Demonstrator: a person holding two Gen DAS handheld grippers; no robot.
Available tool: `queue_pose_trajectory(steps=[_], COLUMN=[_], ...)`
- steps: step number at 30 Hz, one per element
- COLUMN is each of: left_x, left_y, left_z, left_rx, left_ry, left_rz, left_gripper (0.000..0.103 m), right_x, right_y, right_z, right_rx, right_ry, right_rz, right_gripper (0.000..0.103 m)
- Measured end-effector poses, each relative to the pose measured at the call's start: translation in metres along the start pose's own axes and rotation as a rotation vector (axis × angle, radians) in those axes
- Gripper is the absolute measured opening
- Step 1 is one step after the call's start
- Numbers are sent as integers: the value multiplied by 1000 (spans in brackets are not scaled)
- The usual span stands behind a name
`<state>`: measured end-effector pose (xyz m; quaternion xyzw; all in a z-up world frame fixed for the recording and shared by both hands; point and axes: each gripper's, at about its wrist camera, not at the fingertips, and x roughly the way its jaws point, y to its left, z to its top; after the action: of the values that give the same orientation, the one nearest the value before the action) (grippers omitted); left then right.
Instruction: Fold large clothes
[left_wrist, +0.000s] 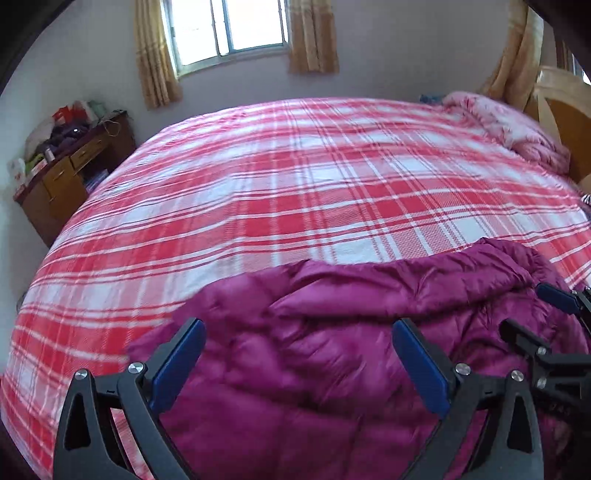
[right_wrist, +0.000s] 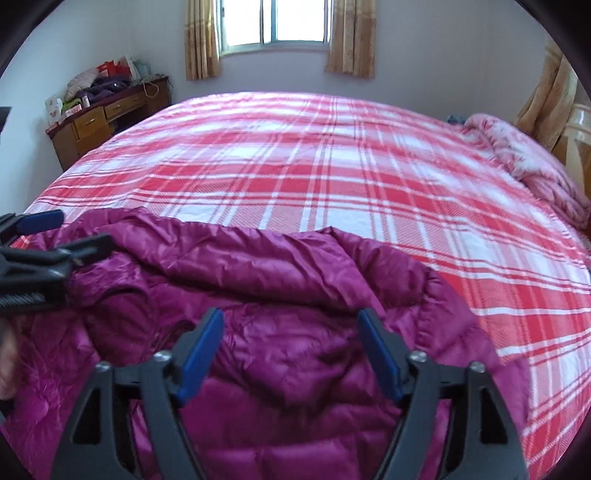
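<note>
A magenta quilted down jacket (left_wrist: 332, 332) lies bunched on the near side of the bed; it also shows in the right wrist view (right_wrist: 258, 295). My left gripper (left_wrist: 299, 328) is open above the jacket, holding nothing; it also shows at the left edge of the right wrist view (right_wrist: 55, 232). My right gripper (right_wrist: 291, 317) is open over the jacket's middle, holding nothing; it also shows at the right edge of the left wrist view (left_wrist: 532, 310).
The bed has a red and white plaid sheet (left_wrist: 295, 184). A pink quilt (left_wrist: 517, 129) lies by the wooden headboard (left_wrist: 565, 110) at the right. A wooden desk (left_wrist: 66, 177) with clutter stands far left under a curtained window (left_wrist: 229, 29).
</note>
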<state>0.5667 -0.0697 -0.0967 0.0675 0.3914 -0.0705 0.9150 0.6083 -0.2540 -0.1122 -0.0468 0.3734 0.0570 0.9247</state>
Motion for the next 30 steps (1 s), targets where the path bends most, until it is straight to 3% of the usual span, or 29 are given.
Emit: queue_pose_trajectory(steps=[8,17,24,30], left_x=[-78,-130,-159,-184], left_y=[52,87,84,76], left_z=[-79,-194,-262,-297], left_rx=[-7,-32,-34,-43], left_ry=[-35,19,73,86], left_rz=[15,-1,-15,-42], left_gripper=[101,101,101,101], right_x=[-74,-143,-186,-211], right_y=[11,20,-11,-35], right_z=[-42,-139,-213,-258], right_rx=[-29,-62,52,227], right_ry=[-32,3,61,111], right_rz=[26,25,-67,-30], right_gripper=[78,82,82,82])
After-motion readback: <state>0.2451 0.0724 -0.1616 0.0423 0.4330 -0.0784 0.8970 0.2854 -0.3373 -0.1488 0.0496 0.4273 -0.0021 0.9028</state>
